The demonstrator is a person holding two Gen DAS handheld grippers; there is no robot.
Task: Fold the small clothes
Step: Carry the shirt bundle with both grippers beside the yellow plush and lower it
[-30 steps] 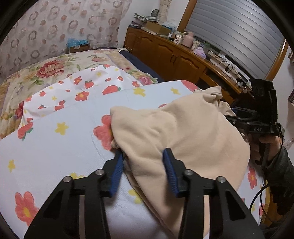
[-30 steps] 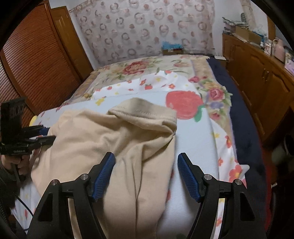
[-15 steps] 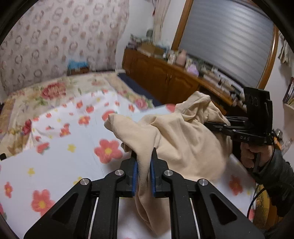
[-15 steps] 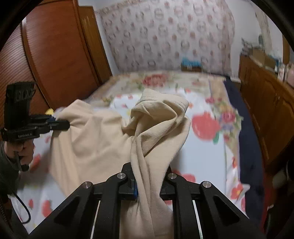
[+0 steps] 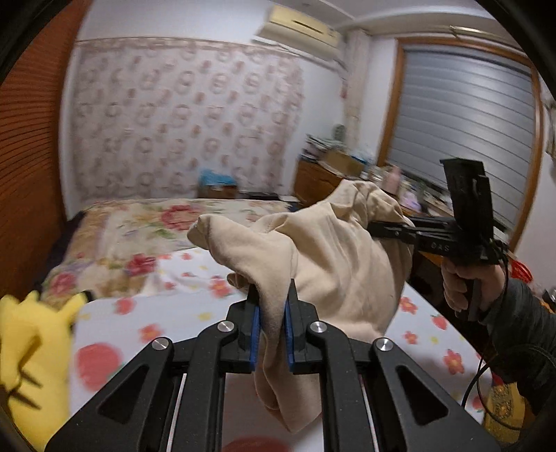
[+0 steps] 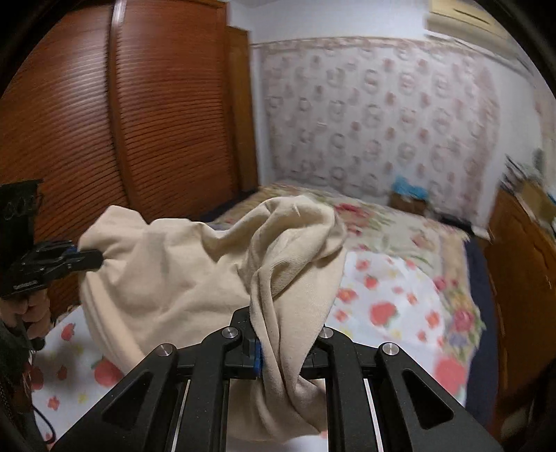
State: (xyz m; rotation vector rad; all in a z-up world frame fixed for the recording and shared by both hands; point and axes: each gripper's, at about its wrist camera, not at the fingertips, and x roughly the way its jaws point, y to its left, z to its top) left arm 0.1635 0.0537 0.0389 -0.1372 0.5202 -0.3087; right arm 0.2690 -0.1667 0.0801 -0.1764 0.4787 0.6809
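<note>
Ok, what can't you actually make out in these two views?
- Left wrist view: lower part of the garment, hidden behind the left gripper.
- Right wrist view: right gripper's right pad, covered by bunched cloth.
- Both views: bedspread print, smeared by motion blur.
- Left wrist view: yellow plush, cut off by the left edge.

Bedroom, dim and warm-lit. Floral-covered bed [image 5: 146, 229] across the middle, white flower-print sheet [image 6: 392, 295] spread on its near end. Patterned wall hanging [image 5: 180, 121] at 12 o'clock behind the bed. Louvred wooden wardrobe doors [image 6: 121, 114] at 9 to 10 o'clock. Grey slatted blind [image 5: 465, 139] in a wooden frame at 2 o'clock, cluttered wooden cabinet [image 5: 319, 177] below it. Air conditioner [image 5: 302, 29] high at 1 o'clock.
</note>
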